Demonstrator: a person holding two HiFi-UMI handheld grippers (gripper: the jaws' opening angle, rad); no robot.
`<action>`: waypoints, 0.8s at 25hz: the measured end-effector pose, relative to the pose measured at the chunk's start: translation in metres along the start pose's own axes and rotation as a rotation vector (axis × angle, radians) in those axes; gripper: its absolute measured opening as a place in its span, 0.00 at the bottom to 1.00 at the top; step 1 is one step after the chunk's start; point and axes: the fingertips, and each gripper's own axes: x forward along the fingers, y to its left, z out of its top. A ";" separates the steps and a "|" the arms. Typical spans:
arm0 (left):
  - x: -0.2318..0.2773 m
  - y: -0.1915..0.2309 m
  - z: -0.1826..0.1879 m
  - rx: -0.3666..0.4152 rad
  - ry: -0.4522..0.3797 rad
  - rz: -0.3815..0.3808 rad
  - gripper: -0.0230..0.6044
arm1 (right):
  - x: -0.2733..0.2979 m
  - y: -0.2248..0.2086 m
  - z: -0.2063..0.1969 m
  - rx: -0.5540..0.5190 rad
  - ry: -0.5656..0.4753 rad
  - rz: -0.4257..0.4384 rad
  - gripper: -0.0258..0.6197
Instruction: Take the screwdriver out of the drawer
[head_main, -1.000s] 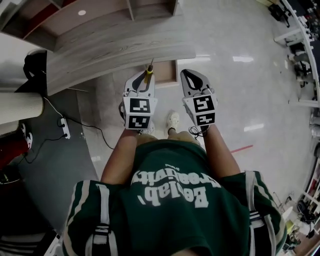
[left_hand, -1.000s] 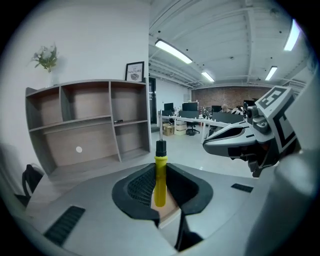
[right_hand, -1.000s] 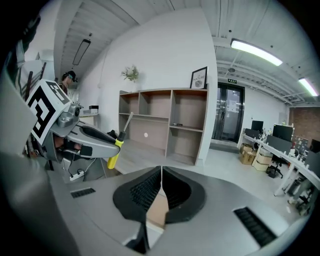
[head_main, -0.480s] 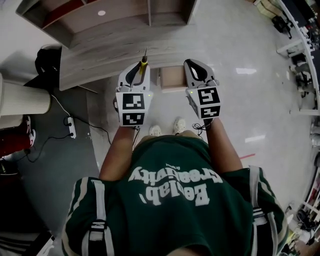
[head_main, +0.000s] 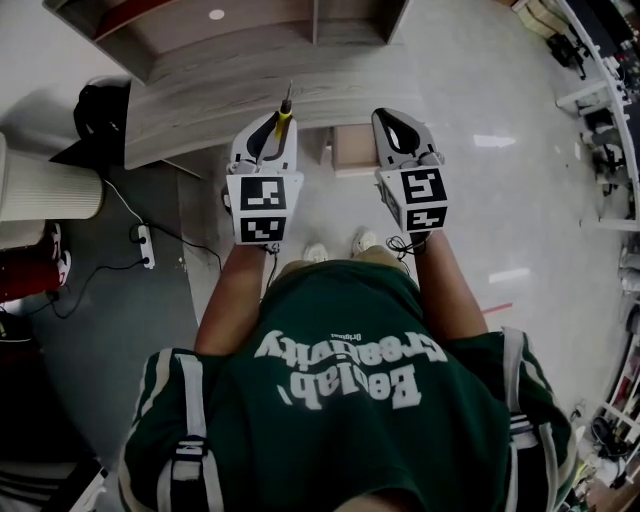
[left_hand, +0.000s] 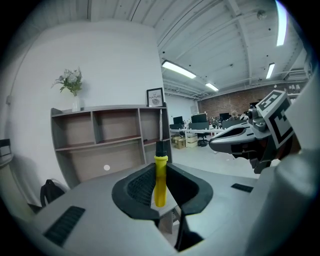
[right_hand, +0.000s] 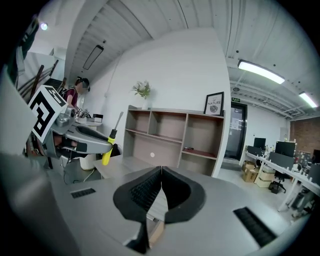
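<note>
- Screwdriver (head_main: 283, 113): gripped by its yellow handle in the left gripper (head_main: 272, 128), whose jaws are closed on it. It is out of the drawer and held in the air at the near edge of the desk (head_main: 200, 95).
- Its long axis runs along the jaws. The handle sits between the pads, and the black collar and steel shaft poke forward past the tips, over the desk and toward the shelf (head_main: 230, 30).
- Drawer (head_main: 352, 148): pulled open under the desk edge, just right of the left gripper and between the two grippers. Its contents are too small to make out.
- Right gripper (head_main: 392, 125): jaws pressed together with nothing between them. It is level with the left gripper, just right of the drawer.
- Judgement: the lift out of the drawer looks done. The tool is already in the left gripper, tip forward, so any set-down falls to that side, with the desk lying ahead of the tip. The right gripper is free for the drawer front.
</note>
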 end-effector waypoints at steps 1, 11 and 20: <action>-0.002 0.000 -0.001 -0.002 0.002 -0.003 0.16 | 0.000 0.002 0.000 0.002 0.003 0.003 0.09; -0.017 0.015 -0.015 -0.011 -0.001 -0.008 0.16 | 0.002 0.023 -0.003 -0.016 0.017 -0.002 0.09; -0.018 0.021 -0.016 -0.016 0.004 -0.017 0.16 | 0.005 0.033 0.002 -0.021 0.022 0.004 0.09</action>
